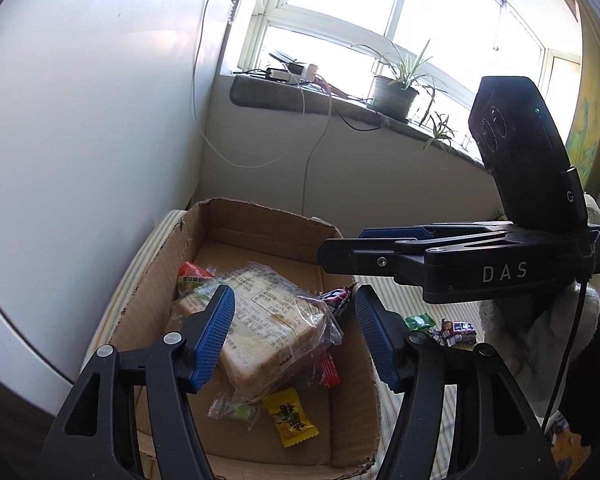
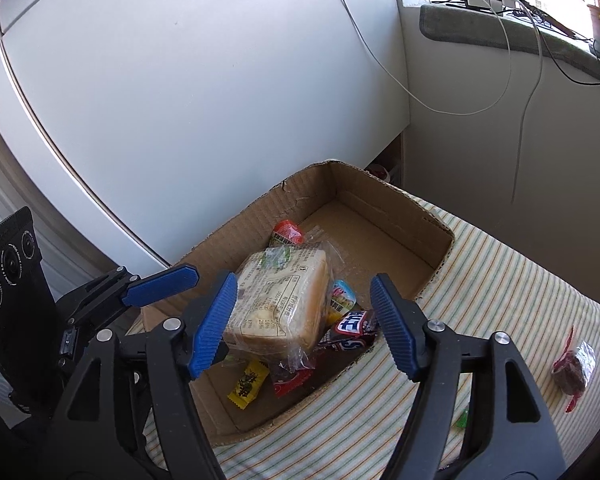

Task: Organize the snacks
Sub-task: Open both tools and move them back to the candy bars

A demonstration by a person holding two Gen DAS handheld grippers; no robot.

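An open cardboard box (image 1: 260, 224) (image 2: 380, 196) sits on a striped cloth. In it lies a clear-wrapped bread slab (image 1: 268, 324) (image 2: 280, 300) on top of small snacks: a yellow candy (image 1: 290, 420) (image 2: 248, 386), a red packet (image 1: 190, 272) (image 2: 286, 232) and a dark chocolate bar (image 2: 352, 332). My left gripper (image 1: 296, 336) is open and empty above the box. My right gripper (image 2: 304, 324) is open and empty over the box's near side; it shows side-on in the left wrist view (image 1: 332, 256).
Loose snacks lie on the striped cloth (image 2: 520, 300): a green candy (image 1: 418, 322), a dark wrapped candy (image 1: 458, 330) and a dark snack with red wrapper ends (image 2: 574, 368). A white wall stands left of the box. A windowsill with plants (image 1: 396, 92) and cables is behind.
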